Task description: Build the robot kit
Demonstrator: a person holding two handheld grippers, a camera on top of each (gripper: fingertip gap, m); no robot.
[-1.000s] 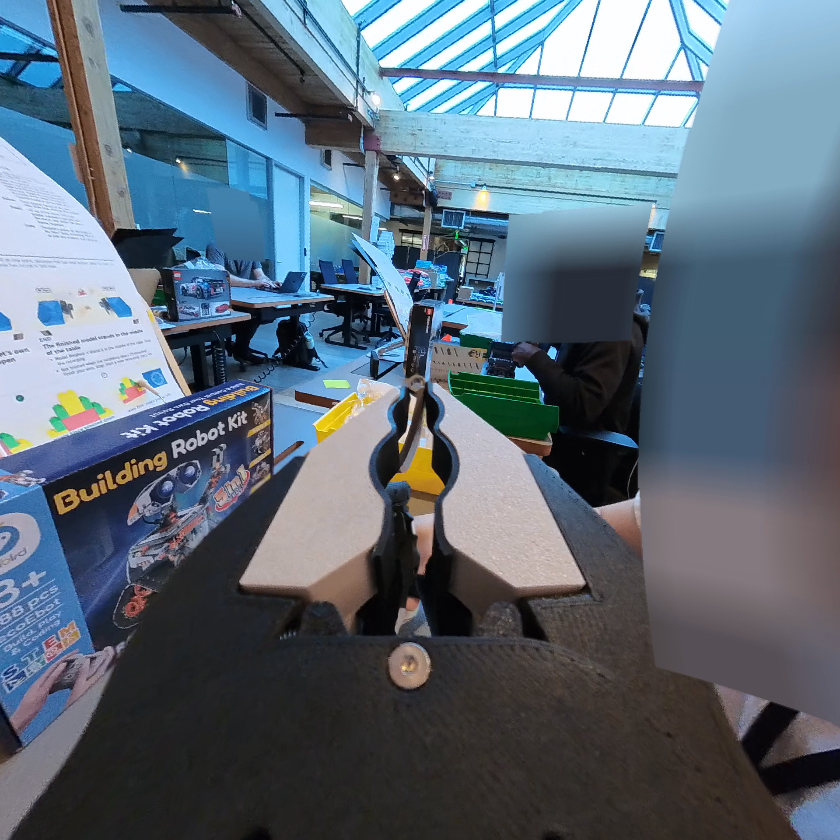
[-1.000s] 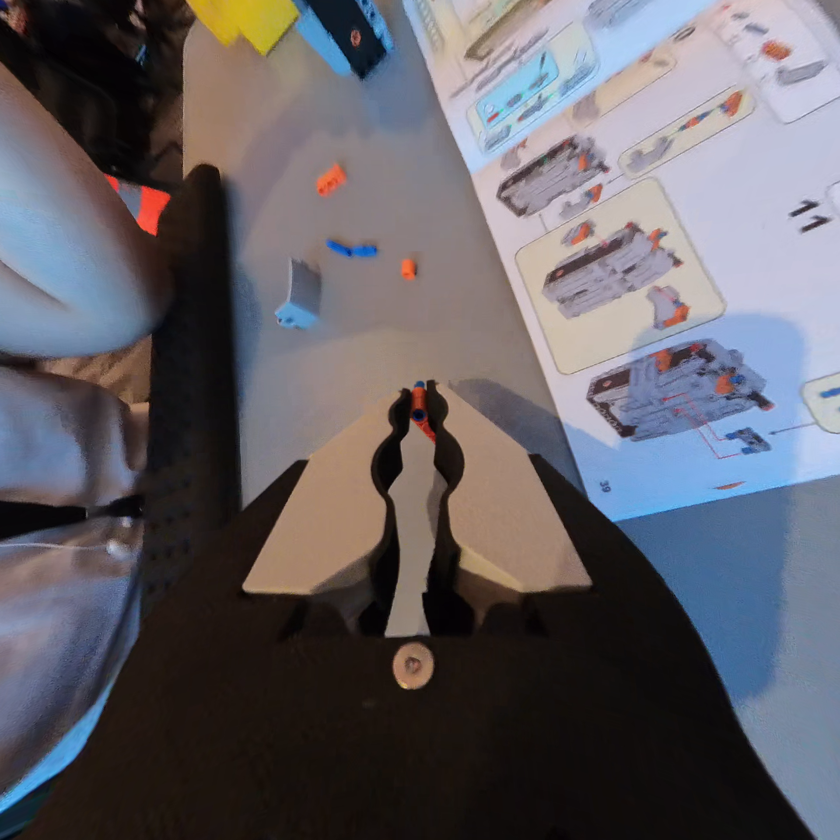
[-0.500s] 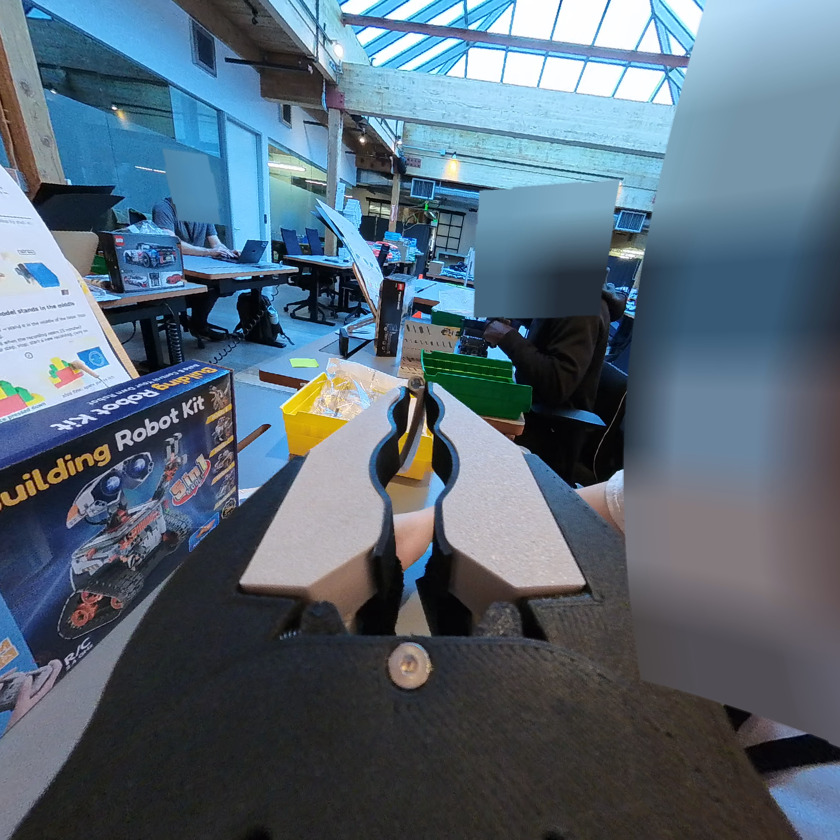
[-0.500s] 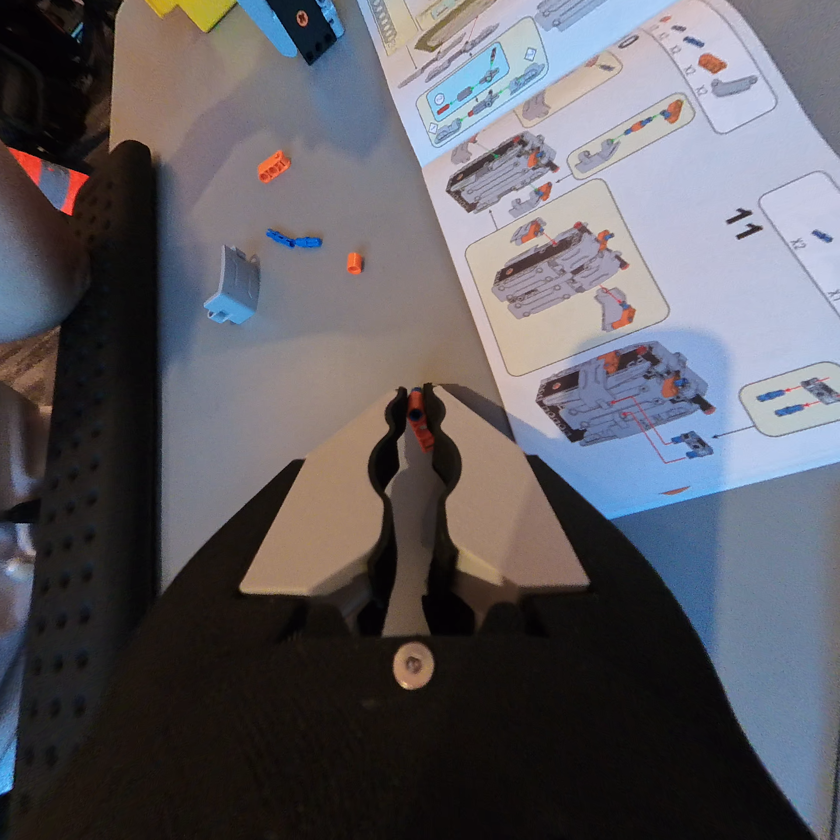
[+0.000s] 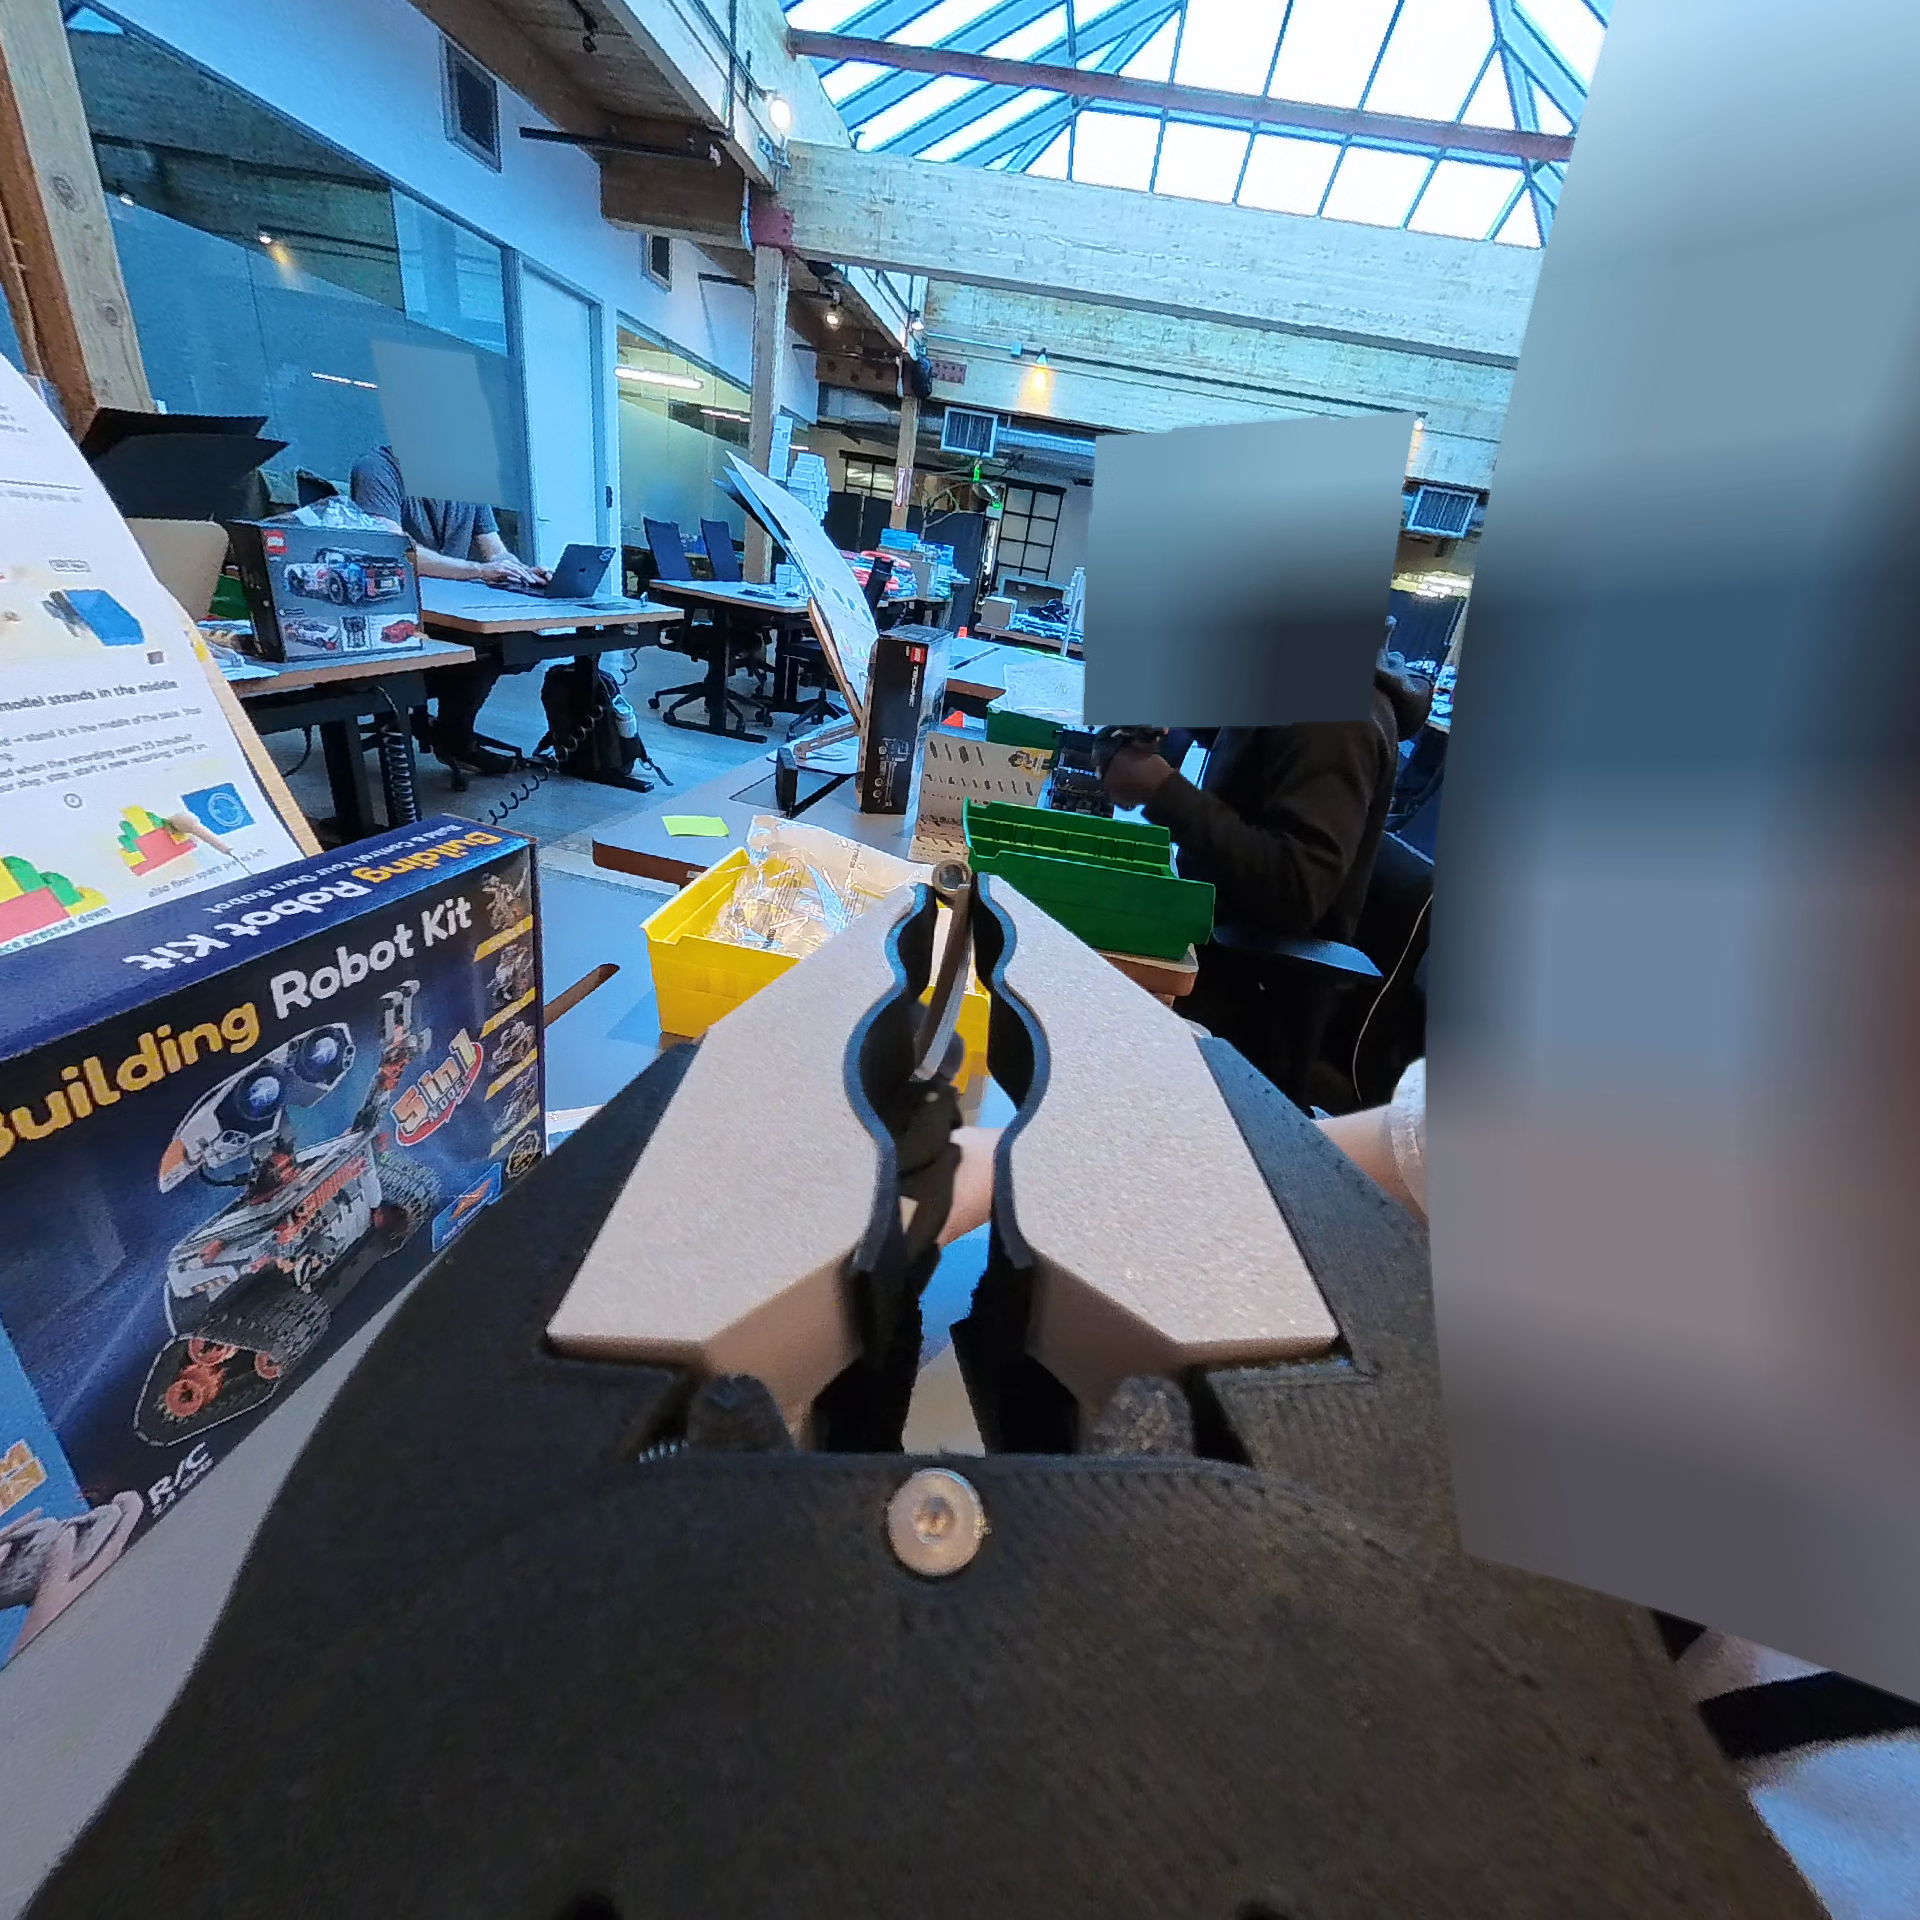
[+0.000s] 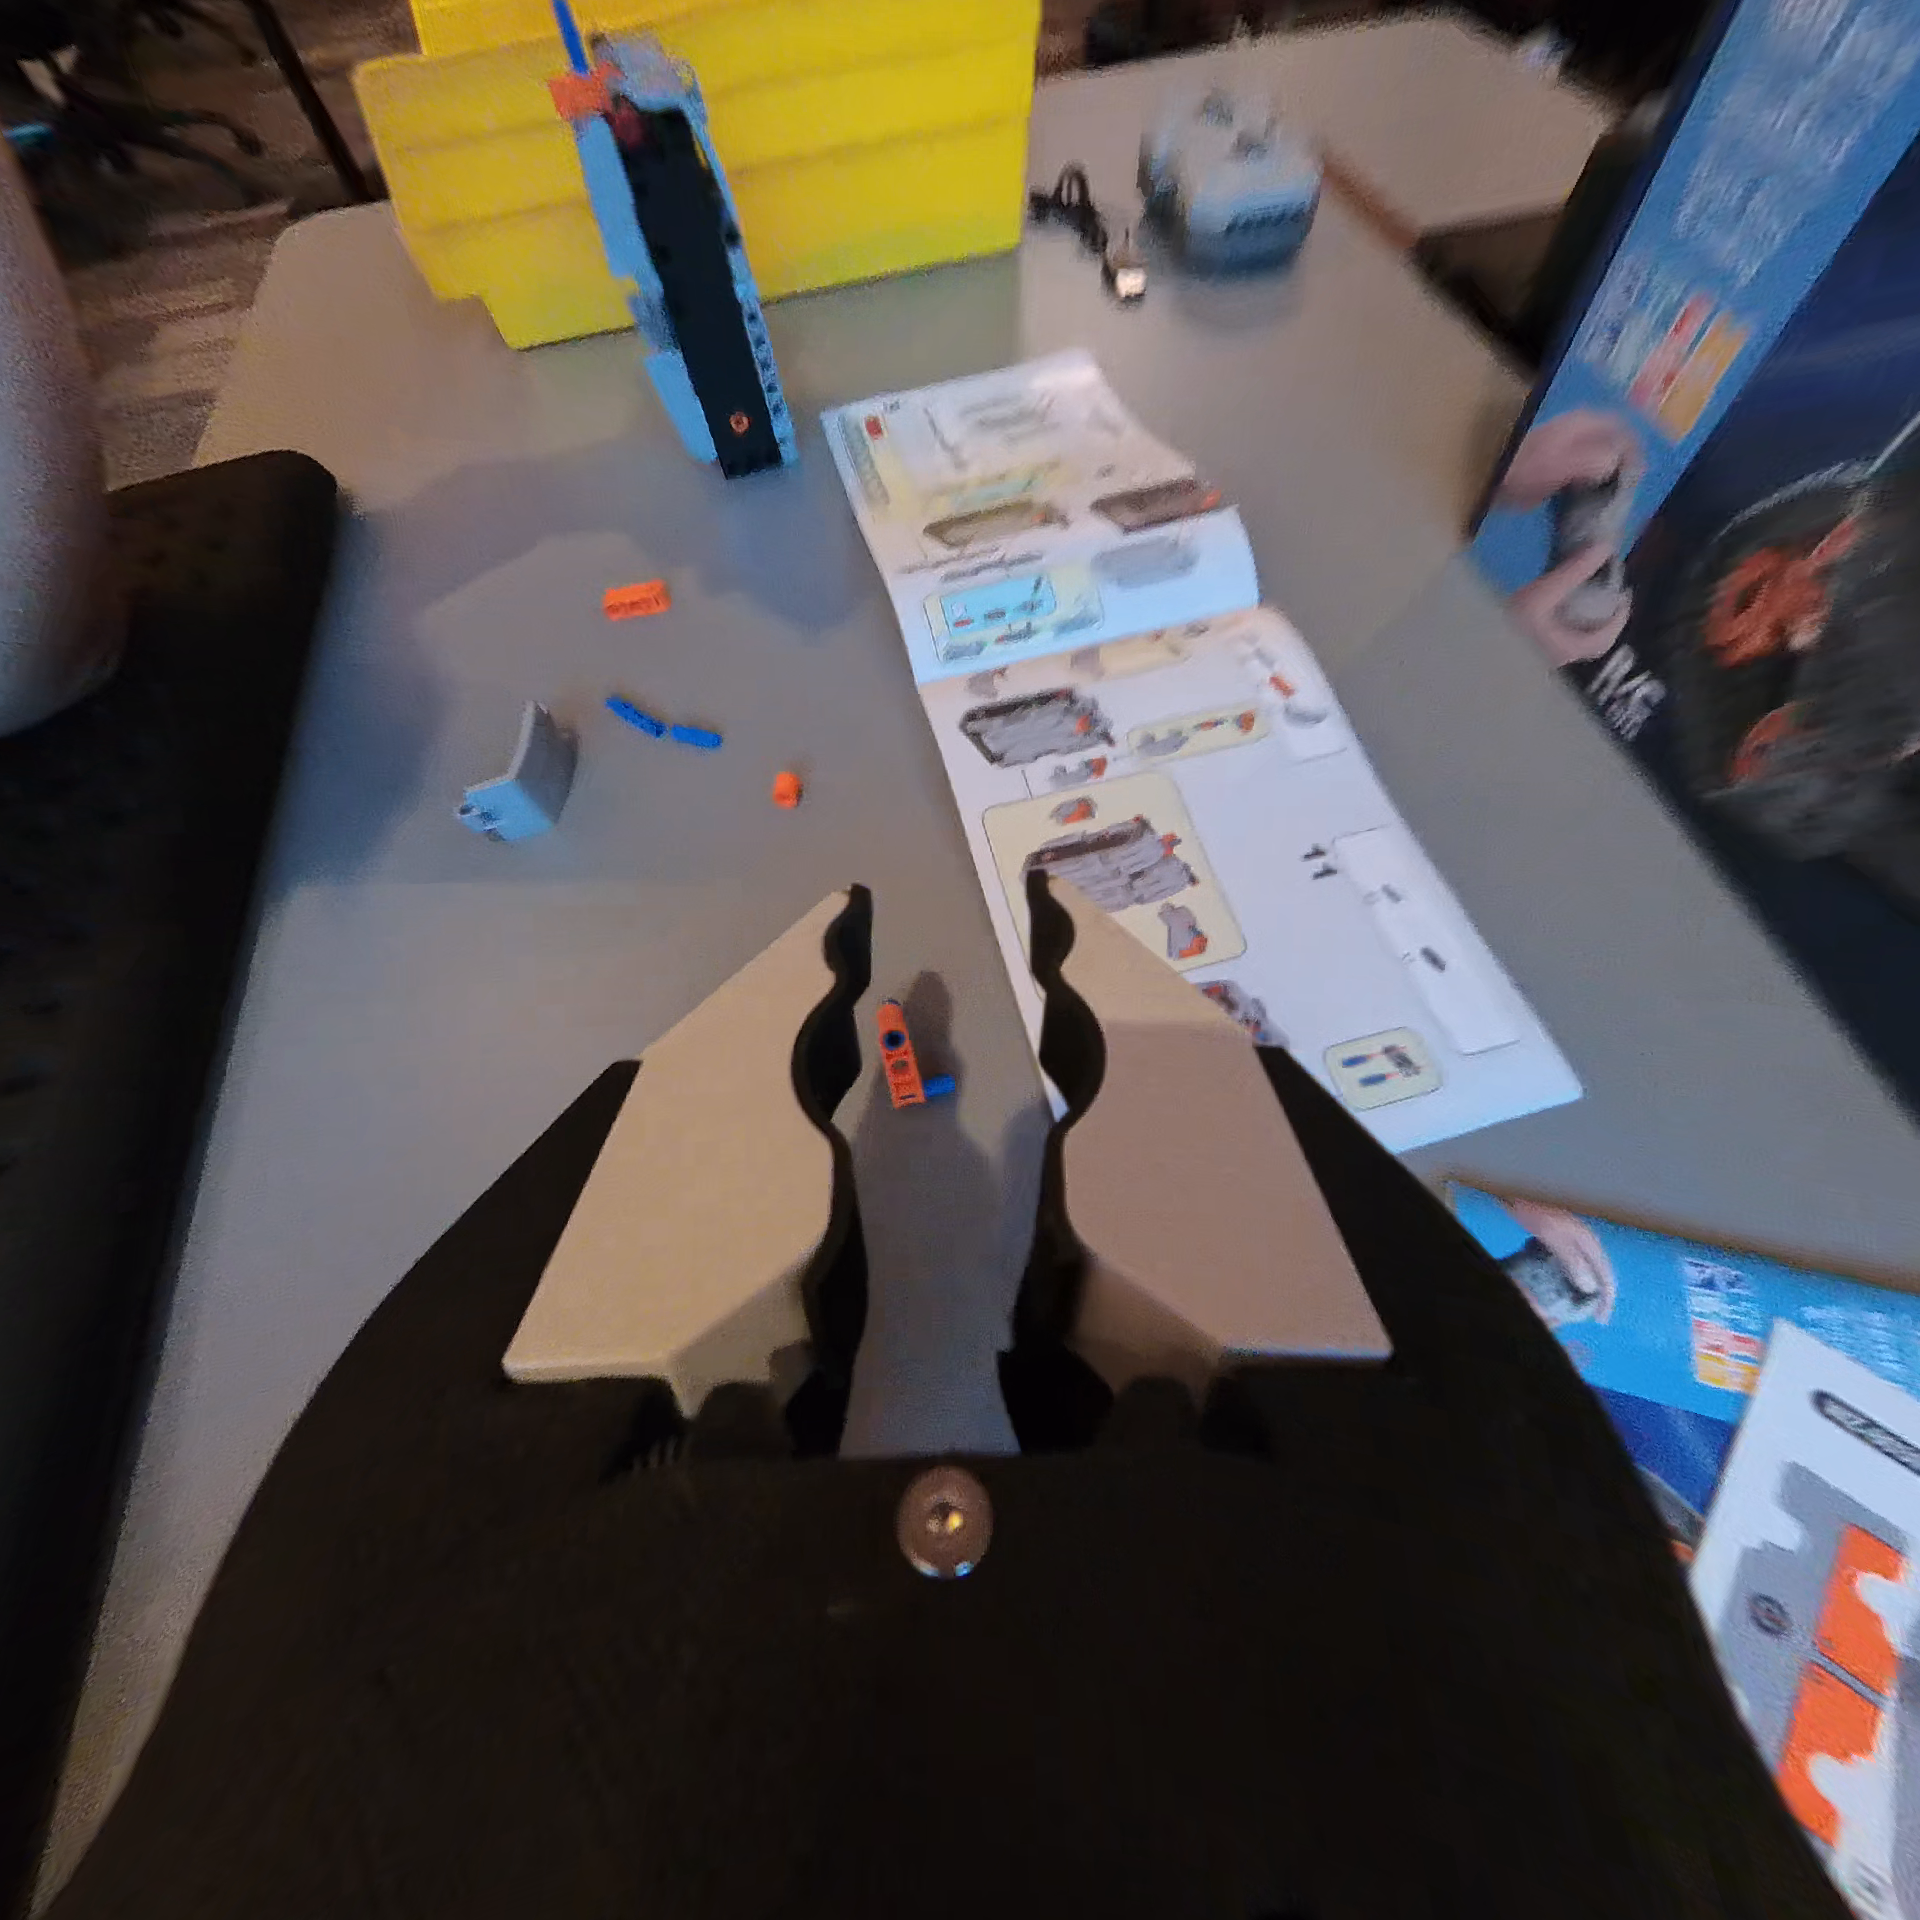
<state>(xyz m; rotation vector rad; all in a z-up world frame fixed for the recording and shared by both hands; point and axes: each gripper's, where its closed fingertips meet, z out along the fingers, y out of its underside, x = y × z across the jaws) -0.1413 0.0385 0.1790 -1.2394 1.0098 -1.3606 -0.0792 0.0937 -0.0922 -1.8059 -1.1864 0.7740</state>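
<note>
My left claw (image 5: 953, 883) is pressed together on a slim grey curved plastic strip (image 5: 940, 997). The strip is pinched at the very tips, with its round end showing just above them. That is a shallow hold, so I judge it needs even pressure and no twisting, or the strip will pivot. Behind the claw stand one dark blue cardboard kit box (image 5: 270, 1039) and one yellow plastic bin (image 5: 727, 956) holding clear bags.

My right claw (image 6: 948, 891) is spread wide and holds nothing. It hovers over the grey tabletop (image 6: 416, 1039). A short orange plastic connector with a blue pin (image 6: 902, 1055) lies flat on the table between the two fingers, touching neither.

Farther out I count:
- two more loose orange pieces, one small orange stud (image 6: 788, 788) and one orange block (image 6: 636, 600)
- two blue pins (image 6: 663, 722) lying end to end
- one grey curved panel (image 6: 525, 779)

To the right, one open printed instruction booklet (image 6: 1195, 779) lies flat. Beyond it, one tall black and light-blue brick assembly (image 6: 696, 301) stands upright just in front of the bin. One grey block with a black cable (image 6: 1226, 197) sits near the far edge.
</note>
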